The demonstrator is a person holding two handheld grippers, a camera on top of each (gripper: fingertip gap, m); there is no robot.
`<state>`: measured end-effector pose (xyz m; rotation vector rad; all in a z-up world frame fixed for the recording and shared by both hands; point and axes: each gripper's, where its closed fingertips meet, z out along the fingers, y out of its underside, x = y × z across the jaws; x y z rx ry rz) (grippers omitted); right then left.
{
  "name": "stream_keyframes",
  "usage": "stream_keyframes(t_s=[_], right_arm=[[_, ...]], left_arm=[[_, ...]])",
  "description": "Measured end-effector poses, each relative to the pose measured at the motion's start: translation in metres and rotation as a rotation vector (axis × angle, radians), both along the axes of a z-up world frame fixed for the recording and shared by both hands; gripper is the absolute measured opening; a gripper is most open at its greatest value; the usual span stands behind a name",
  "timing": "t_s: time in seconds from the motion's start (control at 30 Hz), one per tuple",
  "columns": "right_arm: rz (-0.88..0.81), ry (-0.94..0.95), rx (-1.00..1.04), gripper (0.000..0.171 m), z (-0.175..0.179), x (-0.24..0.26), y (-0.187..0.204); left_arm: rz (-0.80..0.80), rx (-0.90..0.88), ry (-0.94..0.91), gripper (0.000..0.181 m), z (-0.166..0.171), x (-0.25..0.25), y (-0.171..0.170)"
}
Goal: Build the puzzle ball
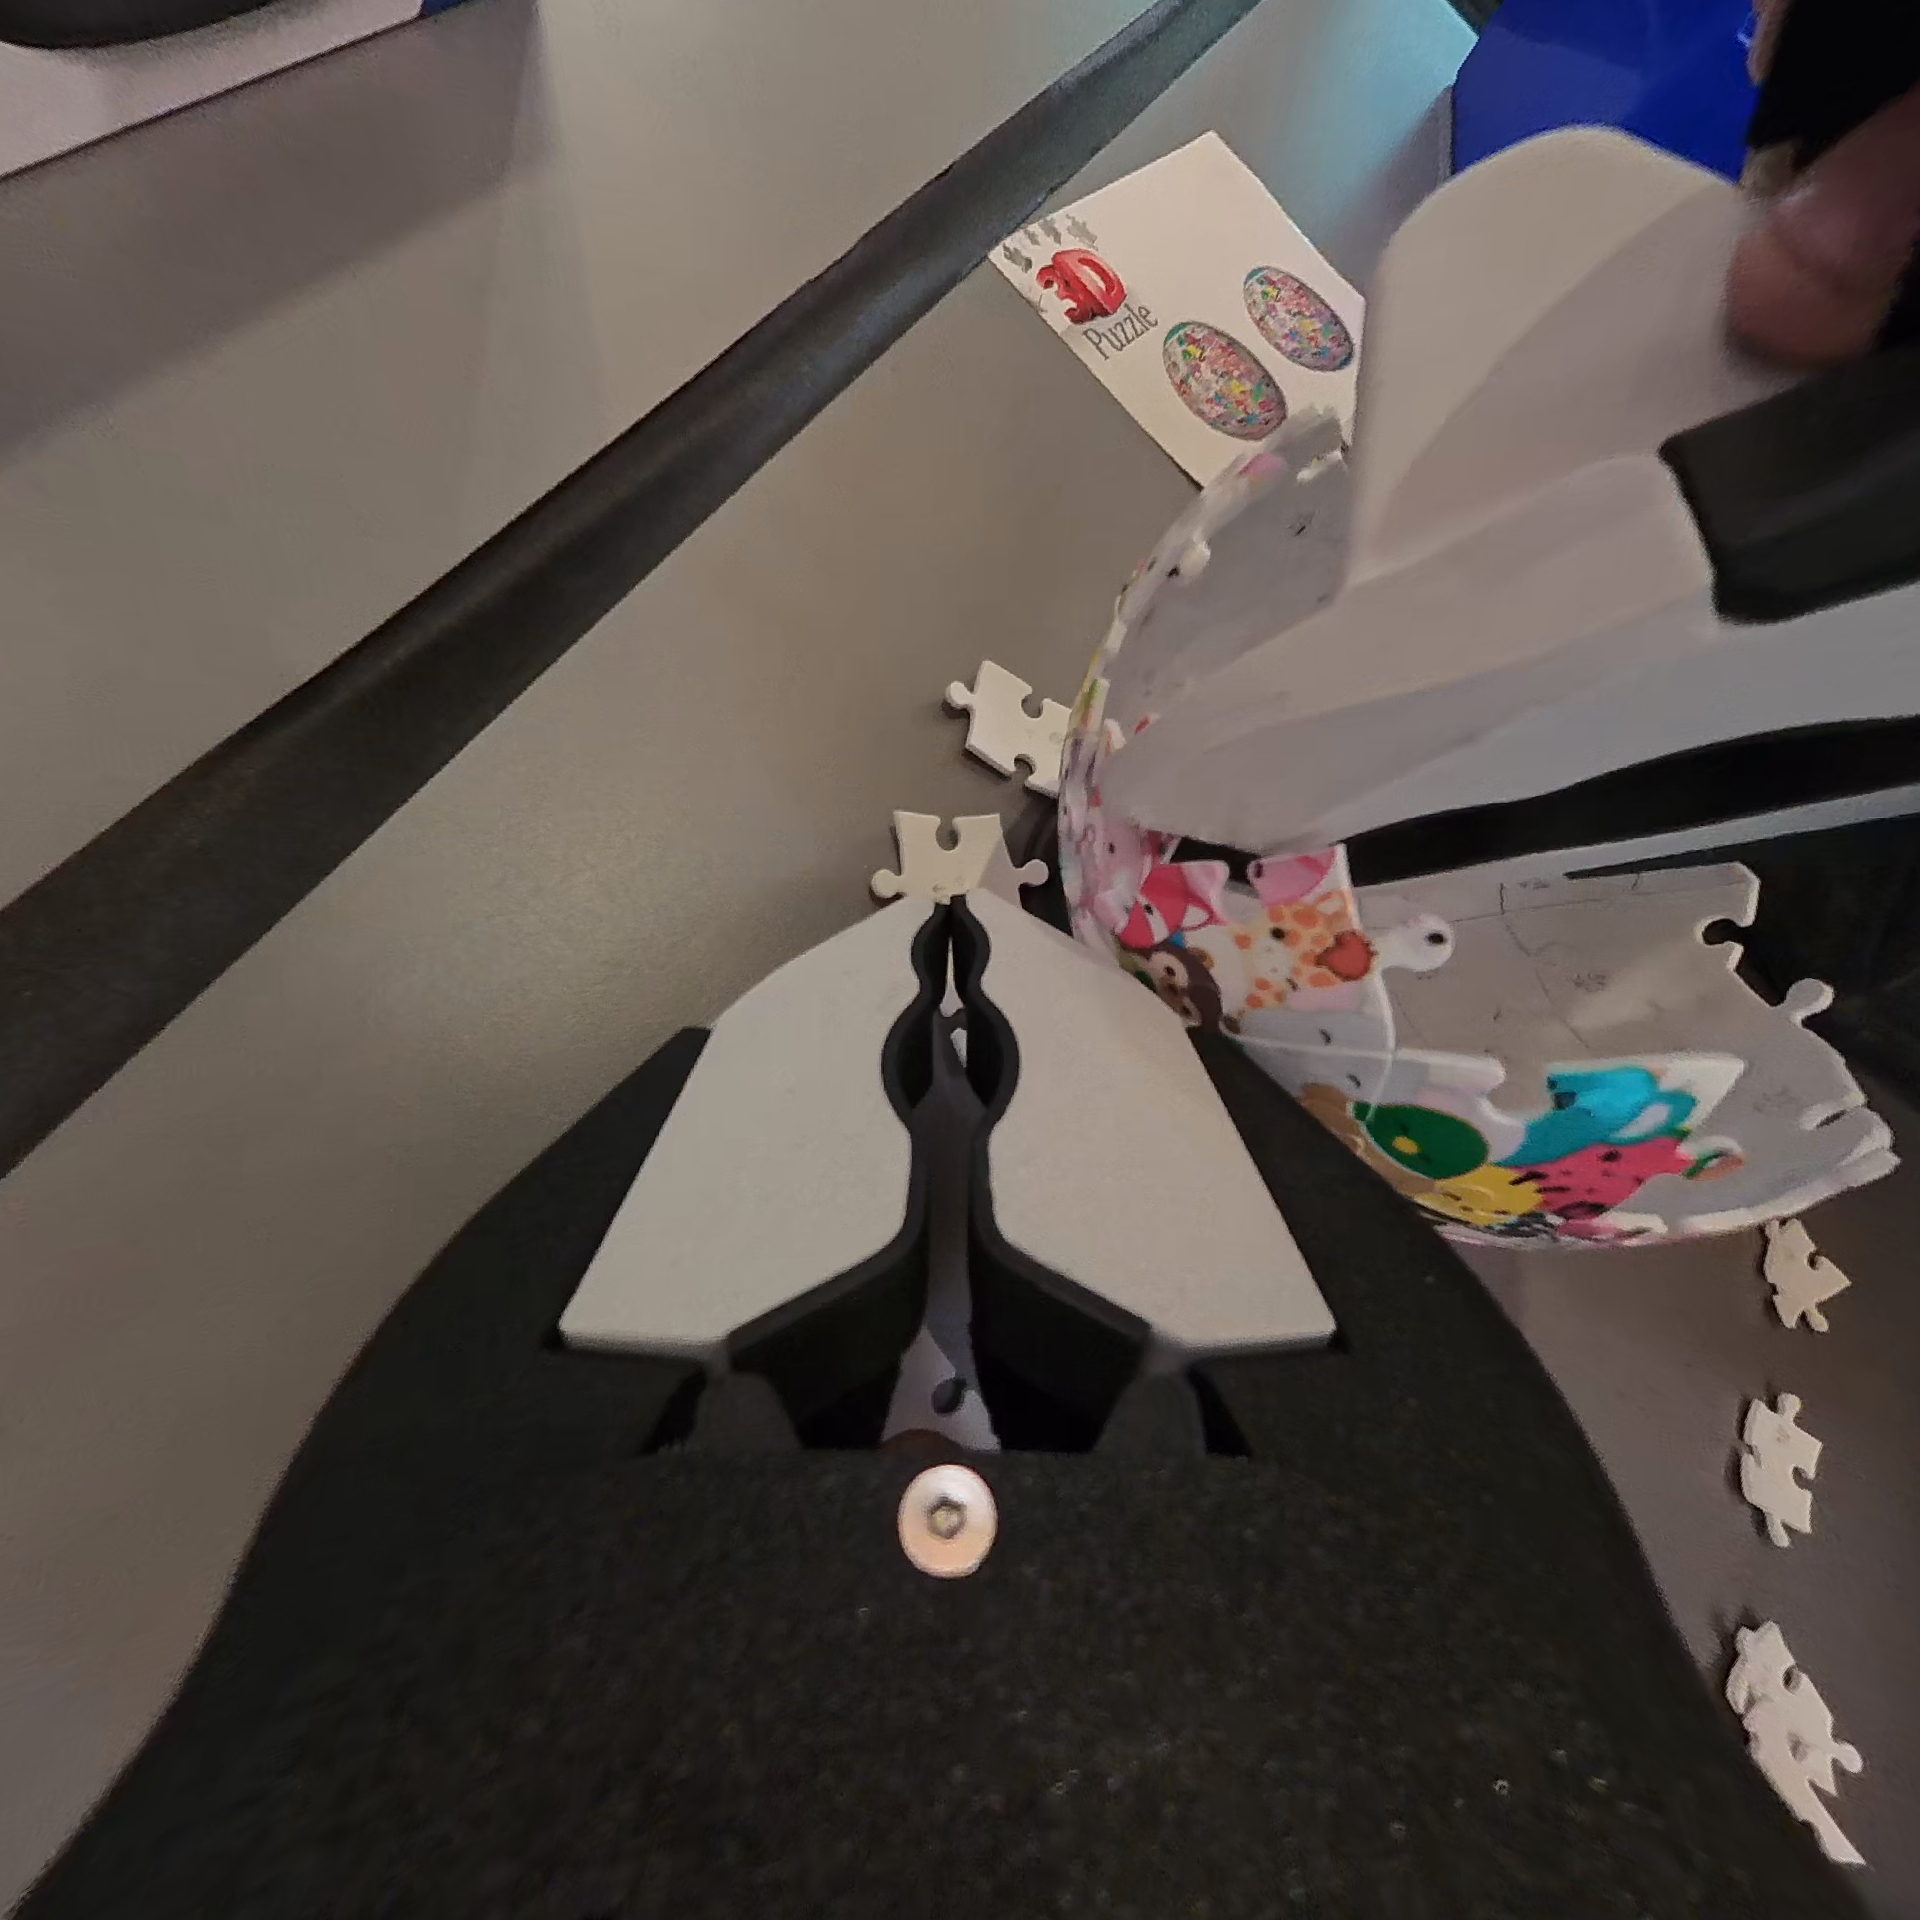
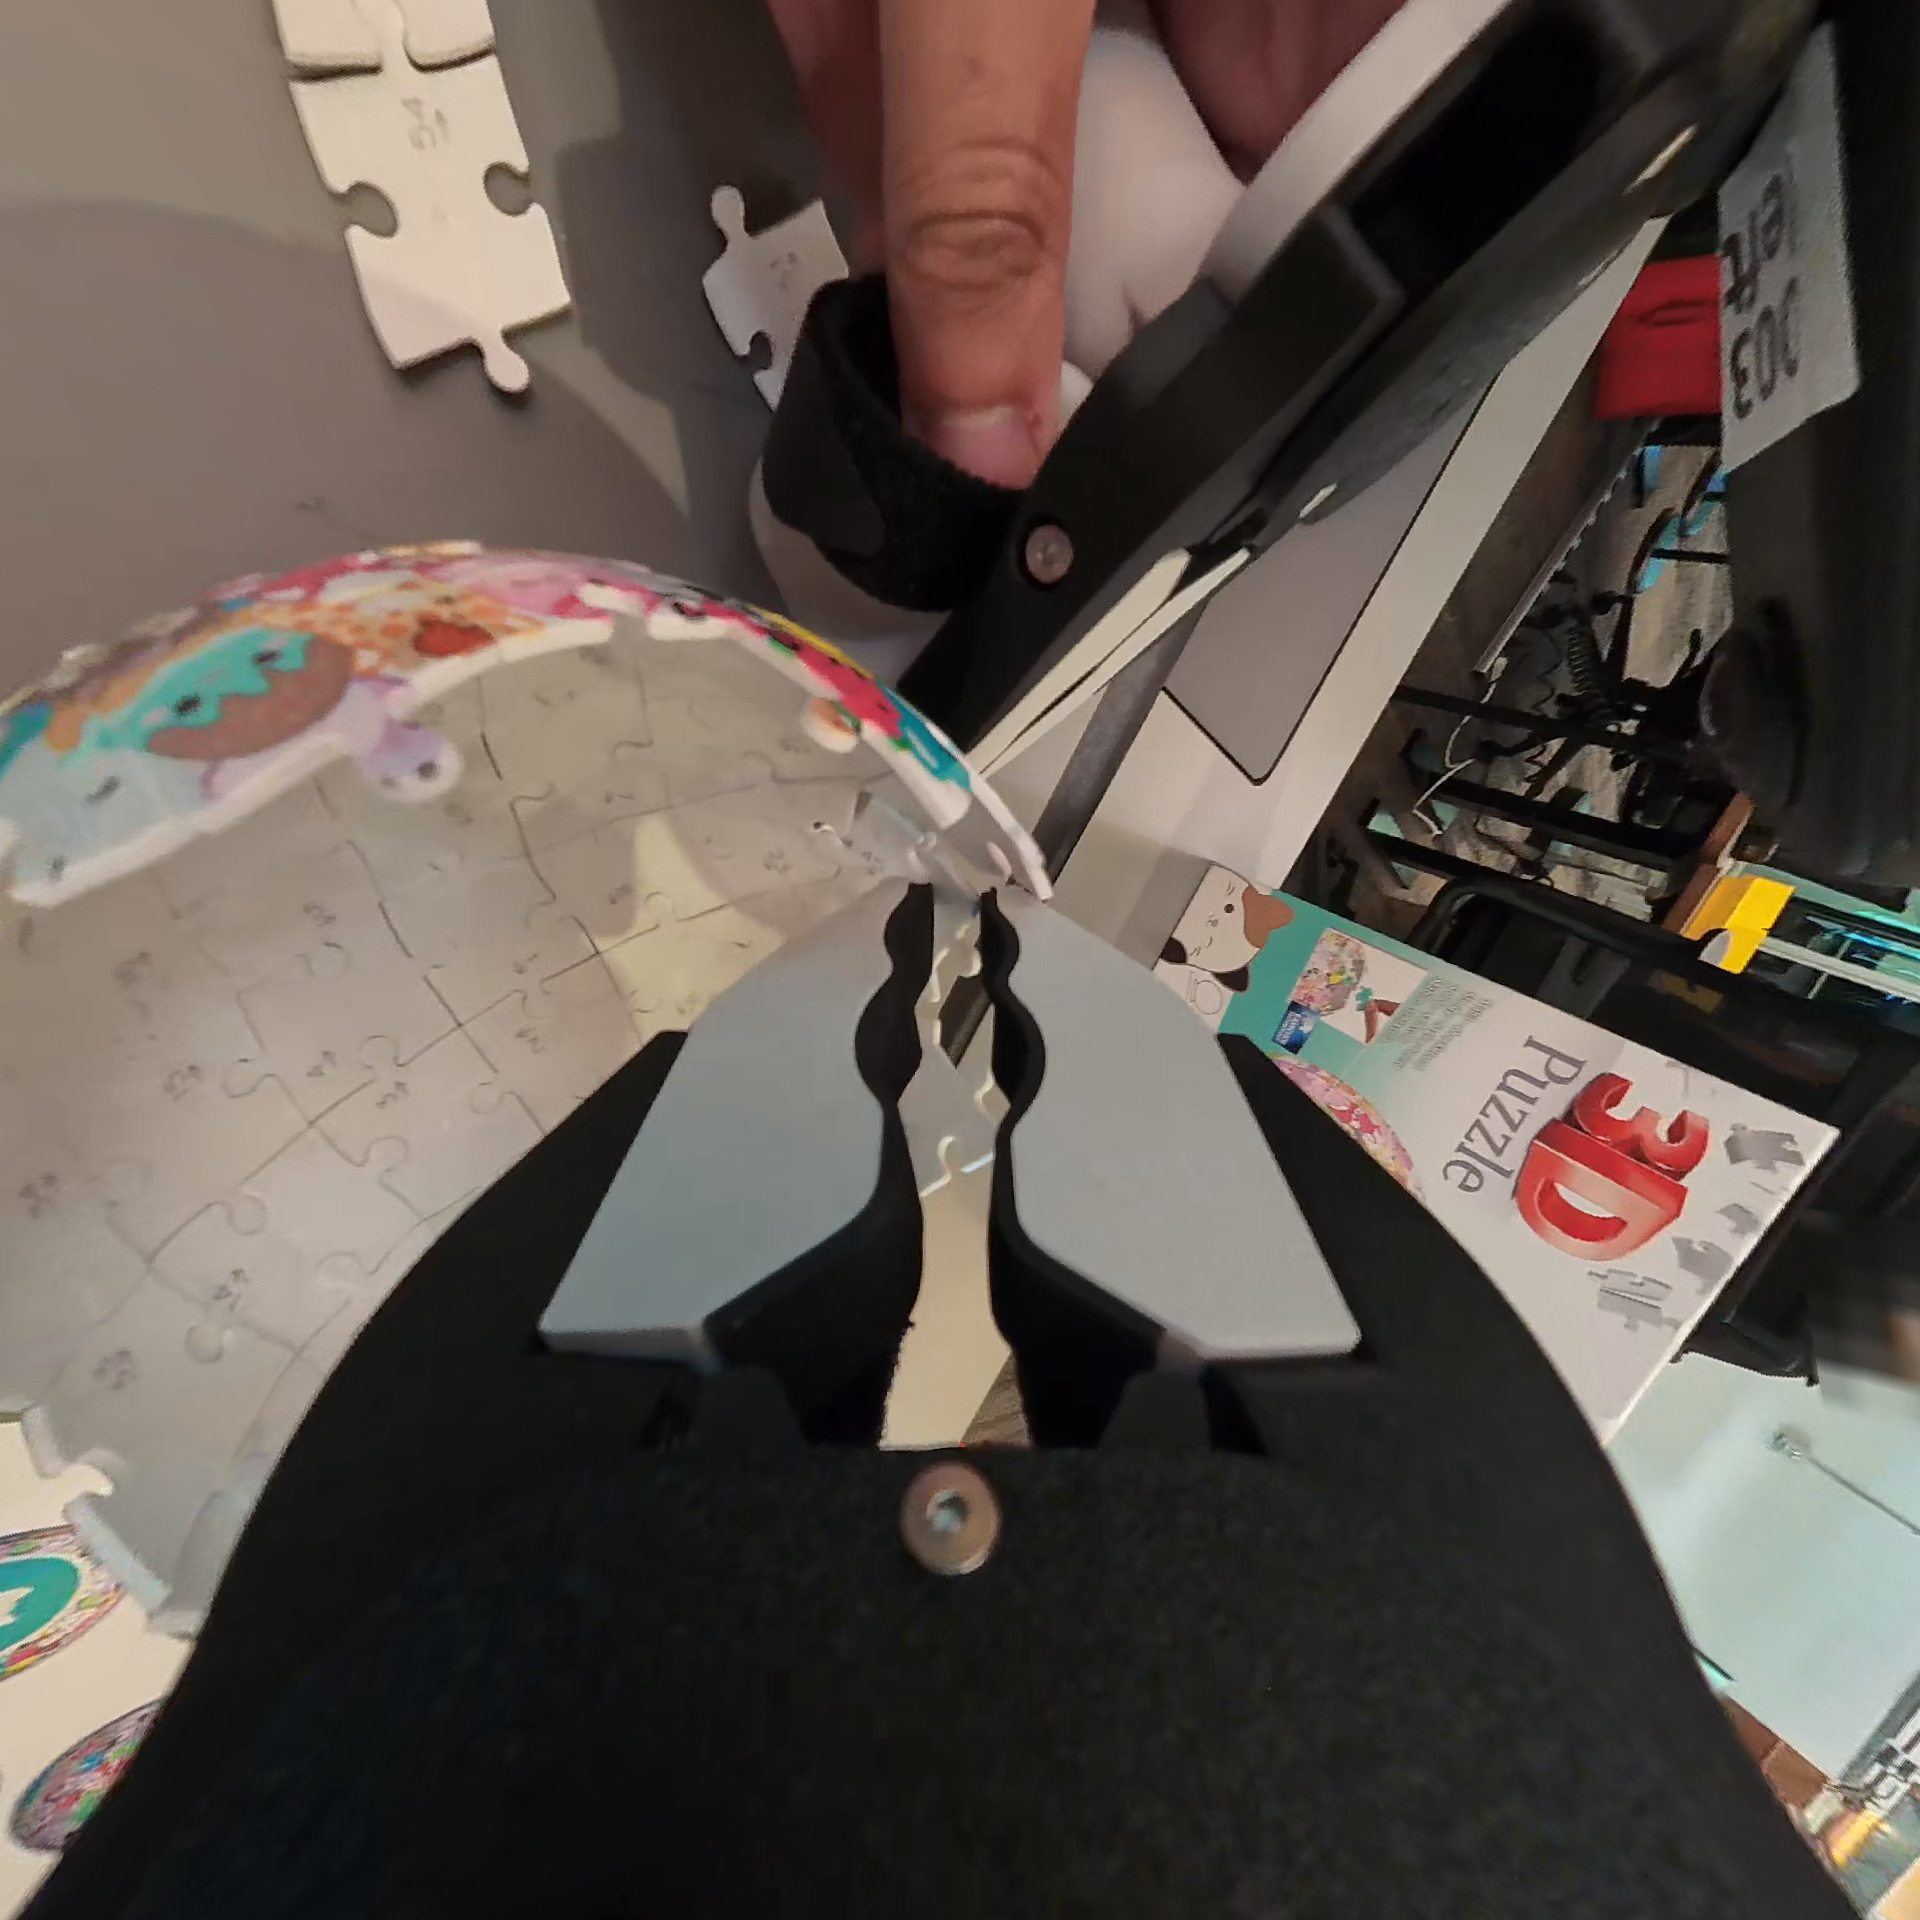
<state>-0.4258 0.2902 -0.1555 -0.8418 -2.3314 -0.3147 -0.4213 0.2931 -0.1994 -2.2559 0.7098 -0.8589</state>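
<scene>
Closest in the left wrist view, the left gripper [image 1: 948,914] is pinching a loose piece [image 1: 948,854] at its fingertips, just left of the ball [image 1: 1455,1039], likely readying it for fitting. Right wrist view: the right gripper [image 2: 951,899] is clamping the ball's [image 2: 416,935] rim, probably steadying it; its hollow is lying left of the fingers.

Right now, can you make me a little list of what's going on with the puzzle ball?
left hand-held gripper: shut on a loose white puzzle piece, pinched at its tips
right hand-held gripper: shut on the rim of the half-built puzzle ball
ball: an open shell, colourful cartoon animals outside, grey inside, not finished
spare pieces: several lie face down on the grey table beside the ball
leaflet: flat on the table behind the ball
puzzle box: lying near the right gripper
</scene>
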Motion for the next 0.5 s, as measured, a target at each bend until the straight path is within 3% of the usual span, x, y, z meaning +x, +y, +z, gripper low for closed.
stream_keyframes(t_s=[0.5], right_arm=[[-0.033, 0.074, 0.0, 0.007, 0.0013, 0.0012, -0.0004]], left_arm=[[0.007, 0.002, -0.047, 0.0, 0.0062, -0.0005, 0.0016]])
